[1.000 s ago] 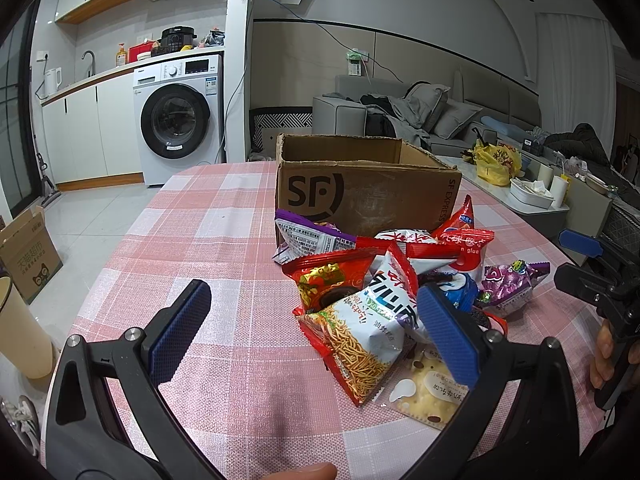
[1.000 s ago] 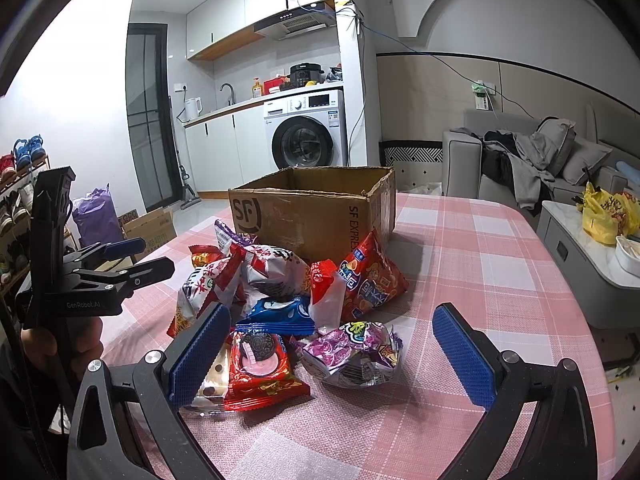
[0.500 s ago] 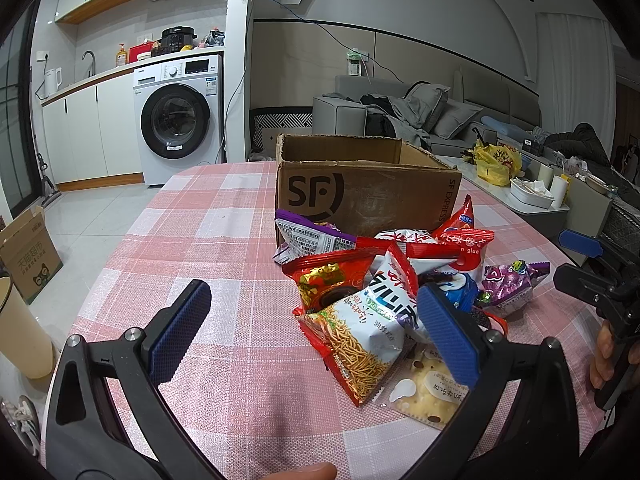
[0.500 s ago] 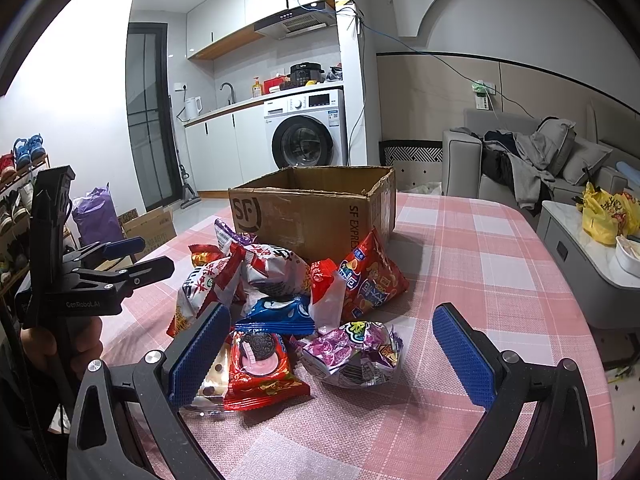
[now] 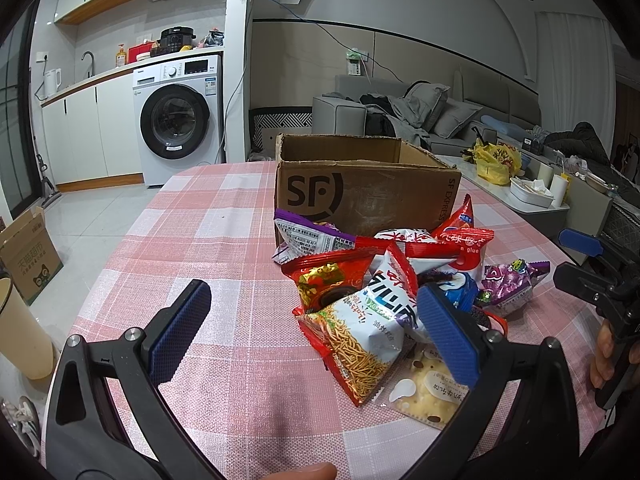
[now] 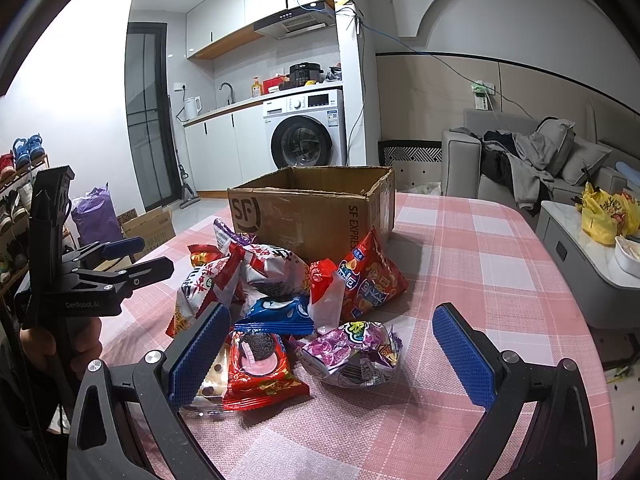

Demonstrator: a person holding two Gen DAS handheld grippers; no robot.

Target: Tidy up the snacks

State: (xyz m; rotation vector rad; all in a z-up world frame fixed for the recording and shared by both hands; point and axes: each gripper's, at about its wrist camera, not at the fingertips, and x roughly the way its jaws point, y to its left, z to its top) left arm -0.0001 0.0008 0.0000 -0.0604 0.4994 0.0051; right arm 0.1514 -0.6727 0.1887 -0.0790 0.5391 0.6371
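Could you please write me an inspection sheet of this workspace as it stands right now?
Surface: table with a pink and white checked cloth.
Job's things: open SF cardboard box; no snacks visible inside it, though its floor is hidden. Snack packets in a heap in front of it, among them a noodle bag, a purple packet and a red cookie packet.
Clutter: nothing seen on the table besides these.
Grippers: left gripper open, holding nothing; right gripper open, holding nothing.
Cables: blue cable along the wall.
Surroundings: washing machine, sofa.
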